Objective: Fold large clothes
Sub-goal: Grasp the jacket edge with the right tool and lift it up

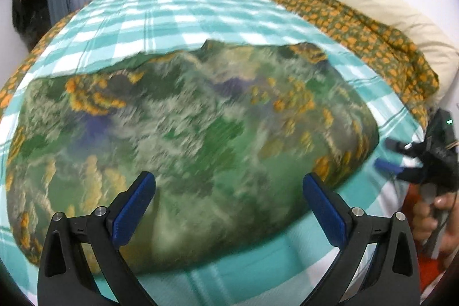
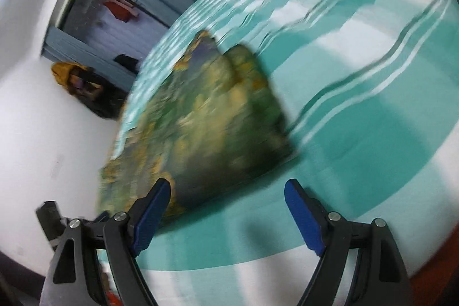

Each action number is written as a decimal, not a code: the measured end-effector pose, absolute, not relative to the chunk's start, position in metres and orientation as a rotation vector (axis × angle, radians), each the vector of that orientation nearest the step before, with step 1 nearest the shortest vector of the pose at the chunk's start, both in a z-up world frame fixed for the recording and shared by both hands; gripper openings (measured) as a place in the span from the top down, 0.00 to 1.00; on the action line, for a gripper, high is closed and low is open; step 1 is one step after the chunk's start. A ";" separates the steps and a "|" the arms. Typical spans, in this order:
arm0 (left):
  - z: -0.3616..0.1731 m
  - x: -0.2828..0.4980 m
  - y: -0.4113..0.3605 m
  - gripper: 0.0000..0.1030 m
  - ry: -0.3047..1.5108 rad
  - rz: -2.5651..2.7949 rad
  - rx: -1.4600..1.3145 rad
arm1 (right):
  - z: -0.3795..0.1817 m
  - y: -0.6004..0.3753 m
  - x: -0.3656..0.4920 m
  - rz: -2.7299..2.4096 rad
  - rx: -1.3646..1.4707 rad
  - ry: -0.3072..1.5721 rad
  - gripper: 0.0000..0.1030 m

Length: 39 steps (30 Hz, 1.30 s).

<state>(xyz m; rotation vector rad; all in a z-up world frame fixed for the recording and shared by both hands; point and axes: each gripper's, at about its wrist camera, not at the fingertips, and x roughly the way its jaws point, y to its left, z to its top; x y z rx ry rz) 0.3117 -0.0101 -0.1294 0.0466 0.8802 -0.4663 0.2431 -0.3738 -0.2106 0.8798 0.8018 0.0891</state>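
Both grippers hold nothing: the left gripper (image 1: pixel 229 188) hovers with its two blue-padded fingers spread wide over the near edge of one green floral garment (image 1: pixel 183 134), and the right gripper (image 2: pixel 228 200) is likewise spread wide, just off the garment's right-hand edge. That single garment lies folded into a broad flat slab on the teal-and-white checked bedsheet (image 1: pixel 178 10), blurred in both views. Along the bed's far right side sit one orange-flowered blanket (image 1: pixel 370 33) and one cream pillow (image 1: pixel 381 2) behind it.
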 end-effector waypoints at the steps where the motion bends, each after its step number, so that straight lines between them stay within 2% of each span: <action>1: -0.131 0.314 -0.015 0.01 0.880 -0.469 0.056 | -0.218 -0.372 0.250 0.076 0.901 0.827 0.19; 7: -0.179 0.334 -0.049 0.00 0.995 -0.457 0.196 | -0.226 -0.385 0.280 -0.007 0.984 0.755 0.17; 12: -0.176 0.340 -0.047 0.00 1.015 -0.476 0.166 | -0.245 -0.394 0.298 -0.071 1.078 0.732 0.19; 13: -0.173 0.340 -0.046 0.00 1.020 -0.483 0.174 | -0.244 -0.392 0.298 -0.079 1.053 0.723 0.33; 16: -0.156 0.337 -0.044 0.01 1.042 -0.467 0.195 | -0.243 -0.389 0.292 -0.085 1.020 0.697 0.55; 18: -0.135 0.335 -0.039 0.01 1.029 -0.474 0.166 | -0.231 -0.384 0.287 -0.074 0.969 0.677 0.63; 21: -0.087 0.340 -0.036 0.01 0.963 -0.513 0.073 | -0.185 -0.356 0.281 -0.065 0.706 0.611 0.68; 24: -0.034 0.347 -0.048 0.01 0.903 -0.607 -0.019 | -0.141 -0.317 0.268 -0.046 0.447 0.520 0.68; 28: 0.008 0.352 -0.076 0.01 0.927 -0.755 -0.065 | -0.096 -0.250 0.254 0.028 0.153 0.410 0.68; 32: 0.012 0.354 -0.091 0.01 0.987 -0.772 0.012 | -0.079 -0.187 0.235 0.116 -0.105 0.342 0.68; 37: -0.016 0.348 -0.095 0.02 1.032 -0.581 0.257 | -0.086 -0.123 0.218 0.215 -0.335 0.299 0.68; 38: -0.023 0.345 -0.092 0.18 1.014 -0.554 0.294 | -0.088 -0.116 0.216 0.232 -0.352 0.296 0.68; 39: -0.029 0.343 -0.086 0.51 0.994 -0.526 0.315 | -0.089 -0.112 0.216 0.244 -0.358 0.296 0.68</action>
